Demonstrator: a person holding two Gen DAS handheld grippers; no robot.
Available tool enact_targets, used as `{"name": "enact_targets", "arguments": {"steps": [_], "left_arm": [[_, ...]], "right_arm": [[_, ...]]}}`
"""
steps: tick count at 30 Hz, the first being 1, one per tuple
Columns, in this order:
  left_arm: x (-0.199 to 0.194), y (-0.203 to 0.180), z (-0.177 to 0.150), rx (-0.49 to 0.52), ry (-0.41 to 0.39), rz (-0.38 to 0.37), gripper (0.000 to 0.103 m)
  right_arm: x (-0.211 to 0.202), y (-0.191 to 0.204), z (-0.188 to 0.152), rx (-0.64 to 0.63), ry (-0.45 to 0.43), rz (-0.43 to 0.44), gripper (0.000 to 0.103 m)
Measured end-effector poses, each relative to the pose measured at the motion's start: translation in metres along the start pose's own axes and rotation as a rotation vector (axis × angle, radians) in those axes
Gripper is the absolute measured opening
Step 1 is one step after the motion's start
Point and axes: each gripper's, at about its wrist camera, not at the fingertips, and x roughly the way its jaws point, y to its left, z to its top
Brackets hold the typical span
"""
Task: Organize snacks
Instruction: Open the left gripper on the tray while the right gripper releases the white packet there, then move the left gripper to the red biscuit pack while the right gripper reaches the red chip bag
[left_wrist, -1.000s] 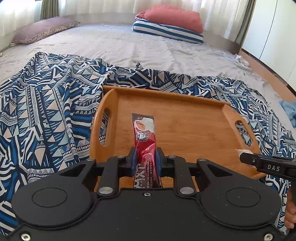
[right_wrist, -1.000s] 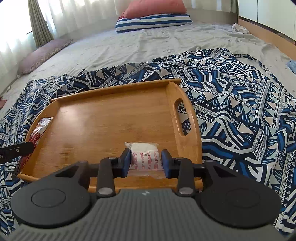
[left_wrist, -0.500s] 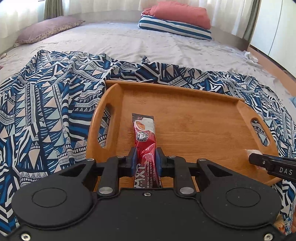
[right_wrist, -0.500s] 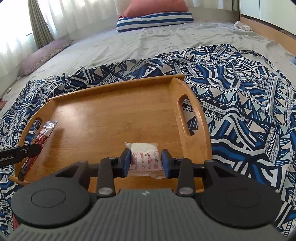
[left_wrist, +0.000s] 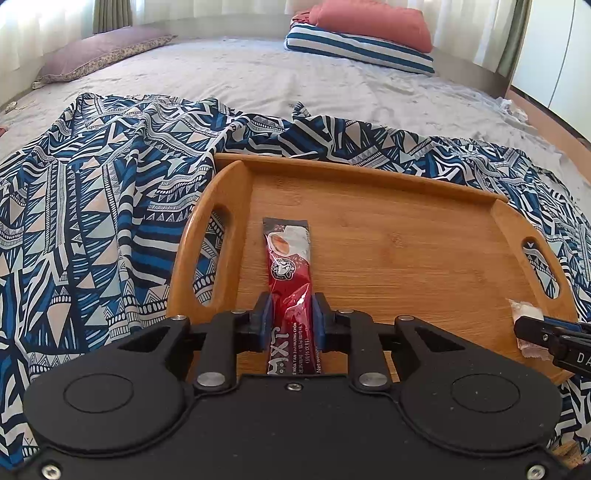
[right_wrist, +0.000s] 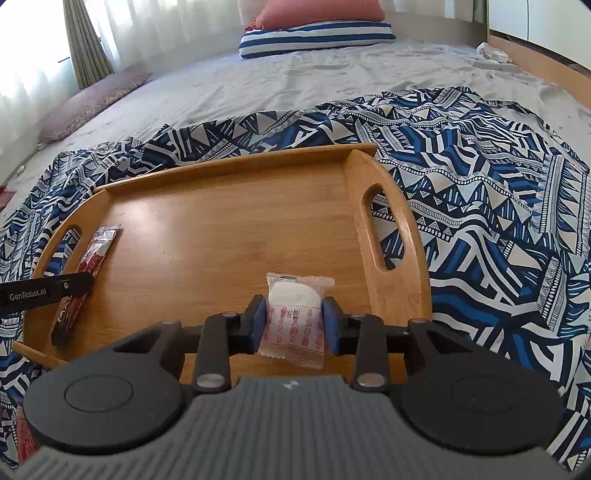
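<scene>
On the wooden tray (left_wrist: 388, 236), approx. 9 o'clock side: red sachet (left_wrist: 290, 273), light, limp, slick foil; our left gripper (left_wrist: 290, 314) pinches its near end, jaws narrow, just easing apart. Approx. 4 o'clock: white wrapped snack (right_wrist: 295, 314), light, crushable, clamped mid-body in our right gripper (right_wrist: 295, 323); we'd hold gently at the sides.

The red sachet (left_wrist: 291, 291), at the lower middle of the left wrist view, carried white print near its lower end: large characters that looked like "1X", a line with "HOA TAN 3in1" in it, and "Net weight" partly cut off; the rest was too small to tell. At the lower right edge, the right claw (left_wrist: 532, 334) showed "DA", cut by the frame. In the right wrist view, the left claw (right_wrist: 79, 282) at the left edge read "GenRobot.AI". The white packet (right_wrist: 293, 325), lower middle, bore red characters, unreadable.
</scene>
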Motion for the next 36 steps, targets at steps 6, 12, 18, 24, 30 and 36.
{"name": "enact_targets", "arguments": {"steps": [6, 12, 18, 24, 30, 36], "left_arm": [[-0.013, 0.0, 0.0, 0.025, -0.032, -0.018, 0.056], [-0.042, 0.002, -0.002, 0.048, -0.074, -0.086, 0.085], [-0.076, 0.008, -0.014, 0.058, -0.11, -0.108, 0.092], [-0.106, 0.017, -0.035, 0.066, -0.154, -0.127, 0.097], [-0.132, 0.021, -0.06, 0.109, -0.198, -0.123, 0.1], [-0.148, 0.026, -0.083, 0.115, -0.211, -0.118, 0.1]], "right_arm": [[-0.003, -0.002, 0.0, 0.022, -0.003, 0.004, 0.048], [-0.017, -0.005, 0.001, 0.041, -0.02, 0.029, 0.065], [-0.039, -0.004, -0.005, 0.039, -0.044, 0.059, 0.078], [-0.066, -0.007, -0.021, 0.045, -0.082, 0.095, 0.09], [-0.087, -0.008, -0.04, 0.053, -0.109, 0.108, 0.1], [-0.105, -0.003, -0.06, 0.012, -0.136, 0.084, 0.103]]}}
